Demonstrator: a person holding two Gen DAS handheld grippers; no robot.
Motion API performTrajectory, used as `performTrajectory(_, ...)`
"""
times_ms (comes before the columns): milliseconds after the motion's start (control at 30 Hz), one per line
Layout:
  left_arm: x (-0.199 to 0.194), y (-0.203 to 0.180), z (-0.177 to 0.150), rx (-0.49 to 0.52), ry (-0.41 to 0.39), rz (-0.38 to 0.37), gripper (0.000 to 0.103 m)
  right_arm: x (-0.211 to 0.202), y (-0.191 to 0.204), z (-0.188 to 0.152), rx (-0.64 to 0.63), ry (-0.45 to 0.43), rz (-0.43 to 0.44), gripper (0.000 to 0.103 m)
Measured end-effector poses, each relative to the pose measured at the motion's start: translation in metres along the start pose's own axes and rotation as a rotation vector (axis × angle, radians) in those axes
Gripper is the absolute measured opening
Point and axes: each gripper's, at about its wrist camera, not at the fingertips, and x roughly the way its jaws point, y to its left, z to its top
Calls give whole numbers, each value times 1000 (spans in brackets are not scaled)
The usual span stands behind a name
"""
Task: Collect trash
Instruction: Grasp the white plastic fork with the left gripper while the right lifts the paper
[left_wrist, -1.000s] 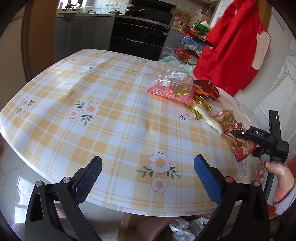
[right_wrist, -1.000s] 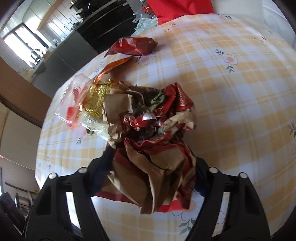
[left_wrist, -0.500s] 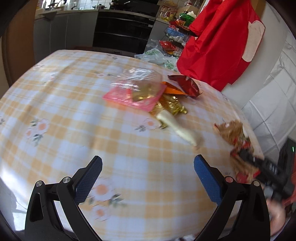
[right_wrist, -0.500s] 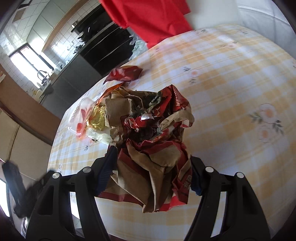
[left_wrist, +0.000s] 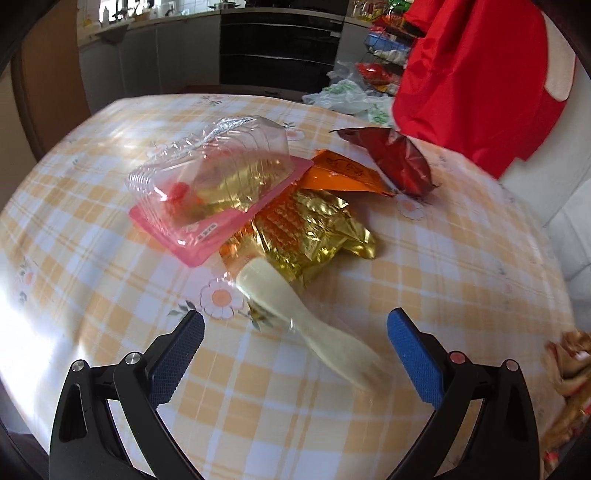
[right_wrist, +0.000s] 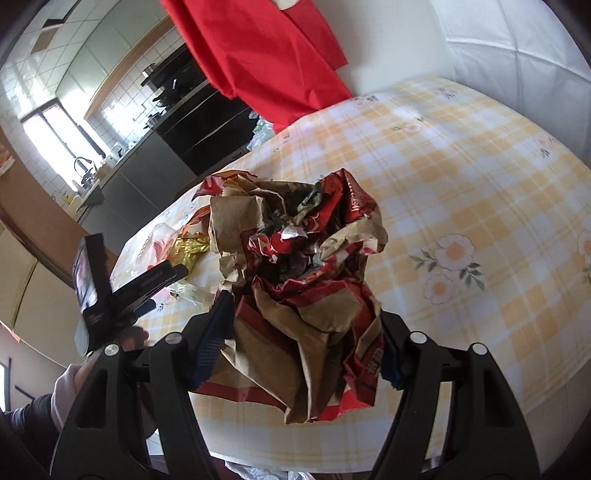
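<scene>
My right gripper (right_wrist: 306, 339) is shut on a crumpled brown-and-red paper wrapper (right_wrist: 306, 280), held above the checked tablecloth (right_wrist: 461, 177). My left gripper (left_wrist: 295, 350) stands open over the table, its blue pads on either side of a cream plastic piece (left_wrist: 295, 317) that lies just beyond them. Past that lie a gold foil wrapper (left_wrist: 314, 229), a clear plastic box on a pink tray (left_wrist: 214, 184), an orange wrapper (left_wrist: 343, 173) and a dark red foil bag (left_wrist: 395, 158). In the right wrist view the left gripper (right_wrist: 162, 280) shows at the left with a hand below it.
A red cloth (left_wrist: 476, 74) hangs at the table's far right side. Kitchen cabinets and a dark oven (left_wrist: 277, 40) stand behind the table, with plastic bags (left_wrist: 347, 96) on the floor. A white bag (right_wrist: 258, 472) shows under the table's near edge.
My left gripper has swept across the table toward the trash pile, which now fills its view. My right gripper has lifted the crumpled wrapper up and back toward the table's edge.
</scene>
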Motion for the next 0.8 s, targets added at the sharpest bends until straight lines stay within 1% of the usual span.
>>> performTrajectory(67,6,-4,3,23,-18,66,97,-2,-3,-1,-7,-1,-21,69)
performTrajectory(167,16,-4,3,37,9,114,97,-3,-5,-2,0,0,-22,69)
performTrajectory(200,17,-2,2,36,23,115,97,-3,-6,-3,3,0,-24,69)
performTrajectory(233,17,0,-1,37,29,116,95,-3,-6,-3,6,-2,-24,69)
performTrajectory(267,15,3,-4,44,27,117,87,-3,-5,-3,9,-2,-24,69)
performTrajectory(300,13,4,-7,56,27,116,82,-3,-5,-3,15,-2,-22,69)
performTrajectory(333,10,8,-11,67,34,104,71,-3,-4,-4,19,0,-22,69)
performTrajectory(367,8,12,-15,64,41,82,57,-2,-4,-4,21,2,-23,69)
performTrajectory(400,4,17,-19,55,46,54,49,-2,-2,-5,21,5,-21,69)
performTrajectory(433,-1,22,-23,49,44,33,34,-2,-1,-6,20,5,-19,69)
performTrajectory(467,-6,30,-27,43,52,-8,23,-3,1,-7,17,5,-16,69)
performTrajectory(533,-13,46,-36,10,72,-113,16,-4,6,-9,10,3,-7,69)
performTrajectory(567,-18,57,-41,-5,81,-146,13,-5,8,-11,5,3,-3,69)
performTrajectory(700,-38,88,-55,-12,79,-201,12,-9,18,-16,-14,9,7,69)
performTrajectory(800,-60,109,-64,-13,55,-245,12,-14,26,-21,-27,9,17,69)
